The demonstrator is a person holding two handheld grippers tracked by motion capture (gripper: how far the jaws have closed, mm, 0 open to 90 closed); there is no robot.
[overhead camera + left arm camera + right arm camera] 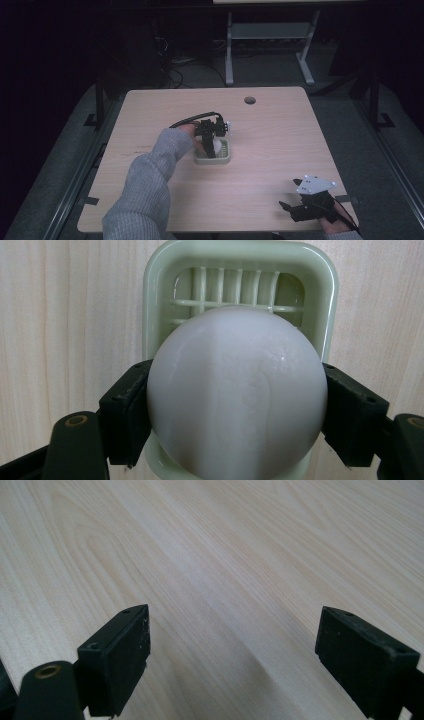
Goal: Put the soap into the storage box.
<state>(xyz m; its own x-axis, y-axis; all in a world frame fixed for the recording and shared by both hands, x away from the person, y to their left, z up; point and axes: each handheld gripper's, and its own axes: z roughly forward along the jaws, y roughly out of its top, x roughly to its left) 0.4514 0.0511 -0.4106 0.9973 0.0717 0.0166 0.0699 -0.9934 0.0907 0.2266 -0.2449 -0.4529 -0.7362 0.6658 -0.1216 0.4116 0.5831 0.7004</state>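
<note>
Clamping white ball (235, 395) over green basket (155, 300) – left gripper (235, 405); right gripper (235, 655) agape, bare table (225, 555).

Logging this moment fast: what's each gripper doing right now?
Left gripper: shut on the white ball, over the pale green tray.
Right gripper: open, holding nothing, above the table.

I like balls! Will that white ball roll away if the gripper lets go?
Probably not far: the white ball is round and smooth, so it rolls easily, but the green tray beneath has raised walls. It may be slippery; the left gripper clamps both sides.
</note>
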